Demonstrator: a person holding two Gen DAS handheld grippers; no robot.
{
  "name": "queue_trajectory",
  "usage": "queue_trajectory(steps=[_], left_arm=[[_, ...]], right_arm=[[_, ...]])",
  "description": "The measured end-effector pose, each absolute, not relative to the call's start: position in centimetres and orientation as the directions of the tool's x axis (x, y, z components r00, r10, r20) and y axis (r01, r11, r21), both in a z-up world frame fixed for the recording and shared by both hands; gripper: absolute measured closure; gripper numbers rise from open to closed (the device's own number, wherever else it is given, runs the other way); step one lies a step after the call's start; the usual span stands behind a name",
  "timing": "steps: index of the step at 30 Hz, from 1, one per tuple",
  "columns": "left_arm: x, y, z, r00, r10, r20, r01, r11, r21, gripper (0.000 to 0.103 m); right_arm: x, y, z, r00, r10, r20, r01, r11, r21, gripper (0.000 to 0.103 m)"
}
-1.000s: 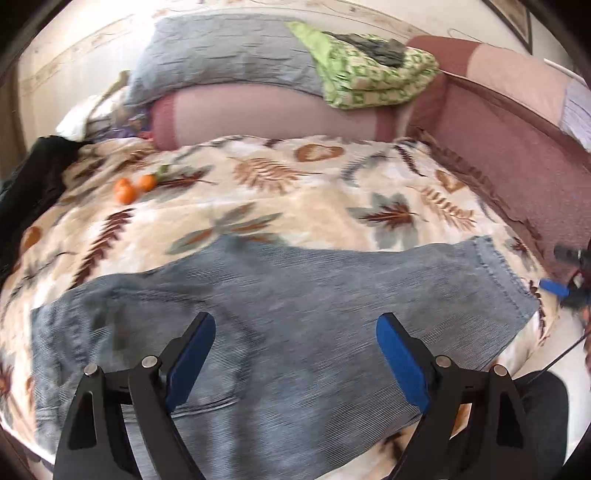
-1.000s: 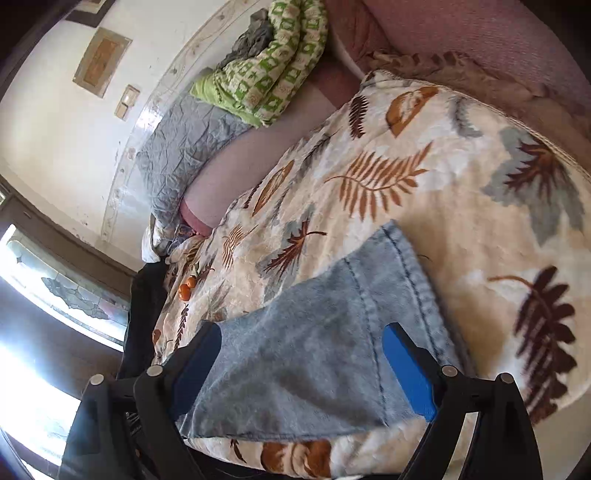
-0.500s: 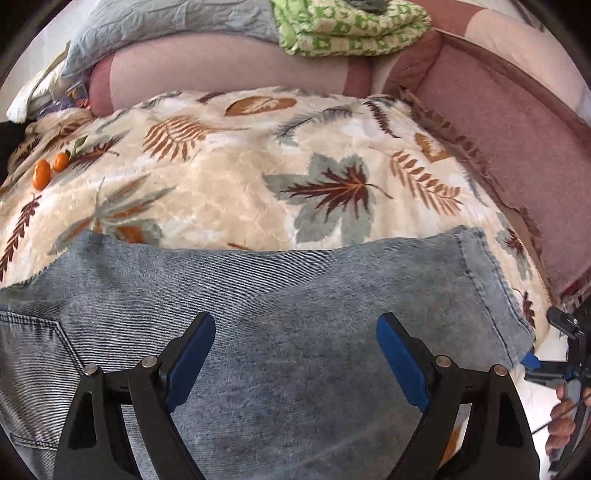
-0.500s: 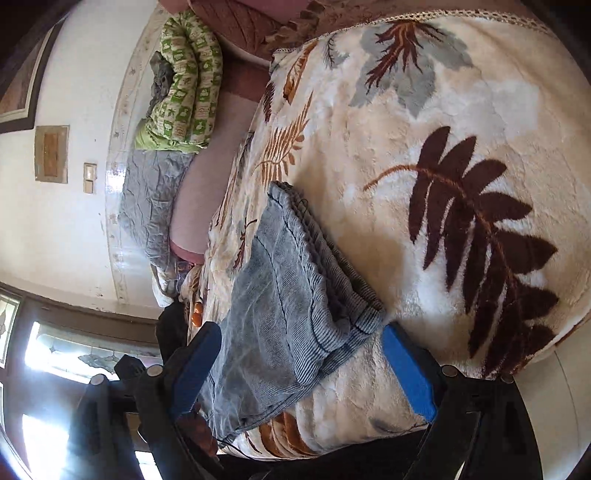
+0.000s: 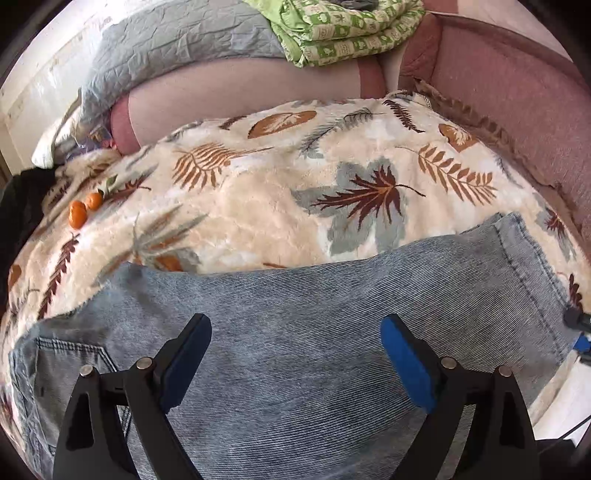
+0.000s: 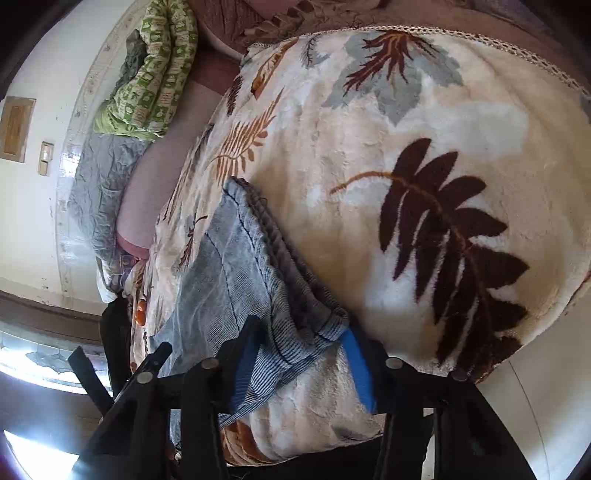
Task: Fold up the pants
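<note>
Bed: leaf-print blanket (image 5: 258,221) under everything.
Right tool (image 6: 301,363): closing around the pants (image 5: 295,332) hem corner at the bed's edge; you may catch blanket too.
Left tool (image 5: 295,354): wide open, empty, over the mid-leg.
Far: tangerines (image 5: 83,210), well clear.

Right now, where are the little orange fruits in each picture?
Left wrist view: the orange fruits lie far left on the leaf blanket.
Right wrist view: the fruits peek out small at lower left, past the jeans.
Shared landmark: the green checked quilt.
</note>
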State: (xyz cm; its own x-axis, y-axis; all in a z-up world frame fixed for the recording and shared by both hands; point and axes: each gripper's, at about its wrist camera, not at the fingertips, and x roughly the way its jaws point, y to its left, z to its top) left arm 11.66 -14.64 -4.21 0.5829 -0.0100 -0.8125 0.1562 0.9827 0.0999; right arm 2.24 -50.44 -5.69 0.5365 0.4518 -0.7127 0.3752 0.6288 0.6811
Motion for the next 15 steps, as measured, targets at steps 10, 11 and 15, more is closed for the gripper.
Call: queue_trajectory(steps=[10,11,15], left_arm=[[12.5,-13.9,-7.3,0.538,0.004,-0.843,0.14,0.986,0.094,0.0],[12.5,-13.9,-7.3,0.537,0.003,-0.844,0.138,0.986,0.092,0.0],[12.5,-14.3,-7.7,0.54,0.005,-0.842,0.137,0.986,0.094,0.0]], right_arm=[[2.7,-49.3,-4.2,0.53,0.367,-0.765,0.377,0.706,0.6,0.077],[2.9,-49.1,-3.7,0.535,0.362,-0.763,0.369,0.713,0.597,0.077],[3.7,-47.1,-0.5,0.569,0.323,-0.756,0.31,0.767,0.561,0.082]])
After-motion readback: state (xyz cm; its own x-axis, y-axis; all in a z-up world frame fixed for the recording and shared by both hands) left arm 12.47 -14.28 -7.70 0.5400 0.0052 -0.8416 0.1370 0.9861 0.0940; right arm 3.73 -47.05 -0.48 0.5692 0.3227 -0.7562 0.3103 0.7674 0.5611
